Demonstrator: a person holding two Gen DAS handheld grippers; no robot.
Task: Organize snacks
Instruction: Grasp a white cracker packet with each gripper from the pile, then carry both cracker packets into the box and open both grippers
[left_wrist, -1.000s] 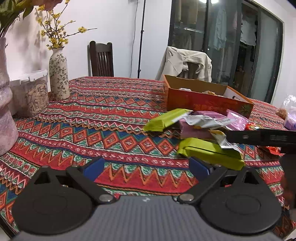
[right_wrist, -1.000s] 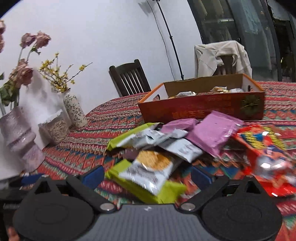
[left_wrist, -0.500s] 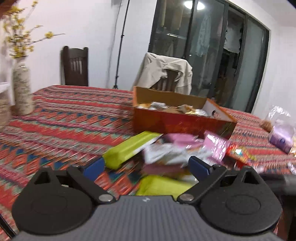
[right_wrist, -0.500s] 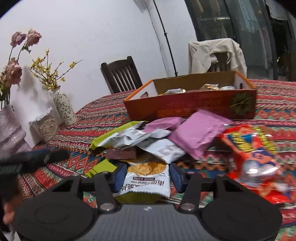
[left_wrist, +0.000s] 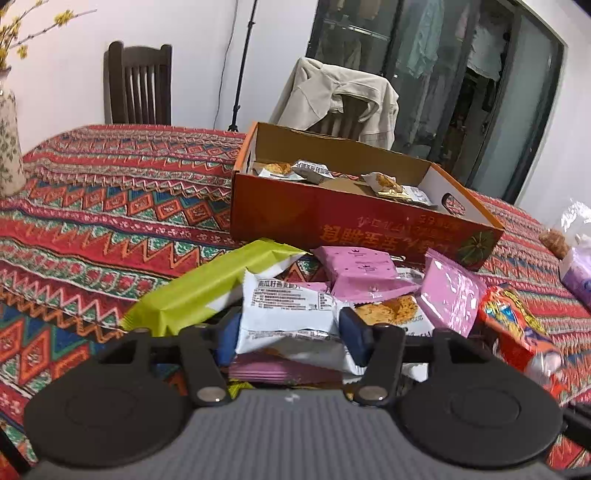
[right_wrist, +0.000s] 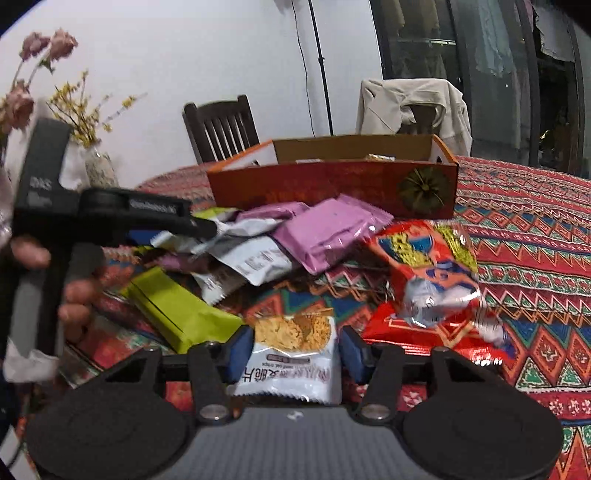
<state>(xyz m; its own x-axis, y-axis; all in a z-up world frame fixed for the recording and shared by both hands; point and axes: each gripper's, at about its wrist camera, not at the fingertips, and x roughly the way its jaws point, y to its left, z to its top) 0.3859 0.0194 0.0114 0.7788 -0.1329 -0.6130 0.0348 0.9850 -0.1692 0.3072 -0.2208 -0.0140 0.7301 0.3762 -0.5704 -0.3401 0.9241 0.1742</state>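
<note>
Both grippers closed since before: left gripper (left_wrist: 290, 332) clamps white packet (left_wrist: 288, 314) (pile top), right gripper (right_wrist: 293, 350) clamps crisps packet (right_wrist: 291, 354).

Both views ride low over the counter (left_wrist: 110, 192), each looking forward and down along its own hand-held gripper, close on the snack pile (left_wrist: 332, 288). The left wrist view faces the orange box (left_wrist: 354, 218) at the far side from slightly left. The right wrist view looks from further right and nearer, with the left hand-held gripper (right_wrist: 207, 227) crossing its left edge. They share the pile, the box (right_wrist: 332, 184), the two chairs and the far wall
</note>
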